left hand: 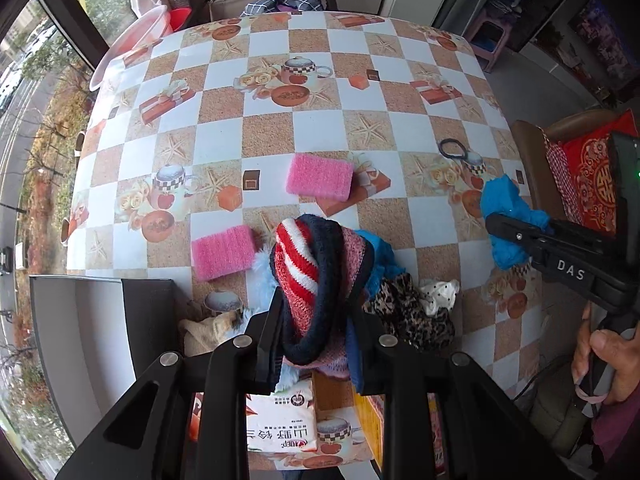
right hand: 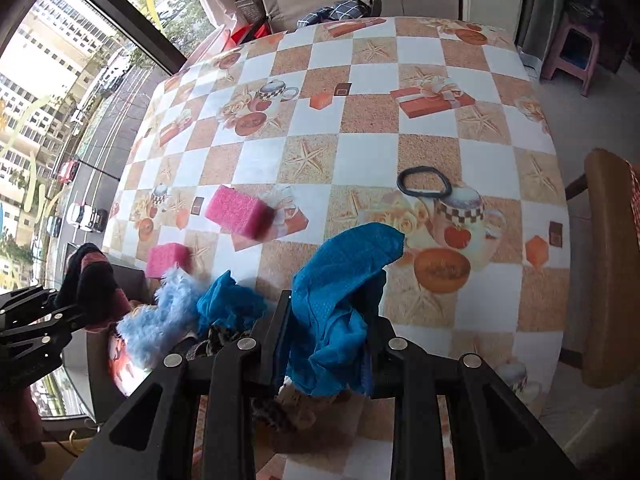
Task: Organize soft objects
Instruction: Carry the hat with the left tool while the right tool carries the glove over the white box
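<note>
My left gripper [left hand: 316, 300] points straight down and is shut on a knitted piece with red-white stripes, a pink part and a navy rim [left hand: 312, 272], lifted above the table. My right gripper [right hand: 328, 308] is shut on a blue cloth [right hand: 340, 280], also raised; in the left wrist view the same blue cloth [left hand: 504, 208] hangs from it at the right. Below lie a fluffy light-blue item [right hand: 160, 312], another blue cloth [right hand: 232, 300], a leopard-print fabric [left hand: 408, 312] and a white dotted piece [left hand: 440, 292]. Two pink sponges [left hand: 320, 176] [left hand: 224, 252] rest on the checkered tablecloth [left hand: 320, 80].
A black hair tie [right hand: 424, 182] lies right of centre. A dark open box [left hand: 100, 320] stands at the table's near left edge. A printed packet [left hand: 284, 424] lies under my left gripper. A chair with a red cushion [left hand: 592, 172] stands at the right. A person's hand [left hand: 600, 360] holds the right gripper.
</note>
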A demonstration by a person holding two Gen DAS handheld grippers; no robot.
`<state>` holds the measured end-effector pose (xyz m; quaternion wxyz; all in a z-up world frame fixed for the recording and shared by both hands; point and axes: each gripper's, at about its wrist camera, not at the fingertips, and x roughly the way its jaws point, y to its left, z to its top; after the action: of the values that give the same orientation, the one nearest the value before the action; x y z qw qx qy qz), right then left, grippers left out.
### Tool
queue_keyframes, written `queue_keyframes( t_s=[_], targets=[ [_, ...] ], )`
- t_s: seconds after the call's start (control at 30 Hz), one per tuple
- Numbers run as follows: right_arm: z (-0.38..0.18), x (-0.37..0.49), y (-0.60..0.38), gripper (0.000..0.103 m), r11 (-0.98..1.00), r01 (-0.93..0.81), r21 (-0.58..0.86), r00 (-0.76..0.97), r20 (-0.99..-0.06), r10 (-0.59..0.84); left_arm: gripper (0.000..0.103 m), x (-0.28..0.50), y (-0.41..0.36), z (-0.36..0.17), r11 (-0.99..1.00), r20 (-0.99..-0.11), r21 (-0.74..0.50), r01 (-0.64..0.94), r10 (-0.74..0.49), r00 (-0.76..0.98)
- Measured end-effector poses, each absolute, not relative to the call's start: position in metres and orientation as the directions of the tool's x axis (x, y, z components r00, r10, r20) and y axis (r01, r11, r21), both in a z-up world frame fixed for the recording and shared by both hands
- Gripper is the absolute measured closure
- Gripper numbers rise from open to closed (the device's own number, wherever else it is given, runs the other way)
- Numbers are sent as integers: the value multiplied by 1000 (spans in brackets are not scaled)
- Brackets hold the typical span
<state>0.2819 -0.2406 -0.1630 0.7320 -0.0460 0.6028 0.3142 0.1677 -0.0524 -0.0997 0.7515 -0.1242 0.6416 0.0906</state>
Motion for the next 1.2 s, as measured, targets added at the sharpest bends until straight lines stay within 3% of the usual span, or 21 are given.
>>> queue_keyframes(
  t_s=[0.7, 1.2],
  targets=[
    [-100, 103, -285, 74, 918, -287, 274, 165, -930, 329, 75, 30, -76, -78, 985, -975, -167, 44, -172, 141],
    [-60, 28, -217, 74, 857, -455, 240, 182, -918, 354, 75, -19, -44, -52, 980, -948, -193, 44, -197, 249]
  ],
)
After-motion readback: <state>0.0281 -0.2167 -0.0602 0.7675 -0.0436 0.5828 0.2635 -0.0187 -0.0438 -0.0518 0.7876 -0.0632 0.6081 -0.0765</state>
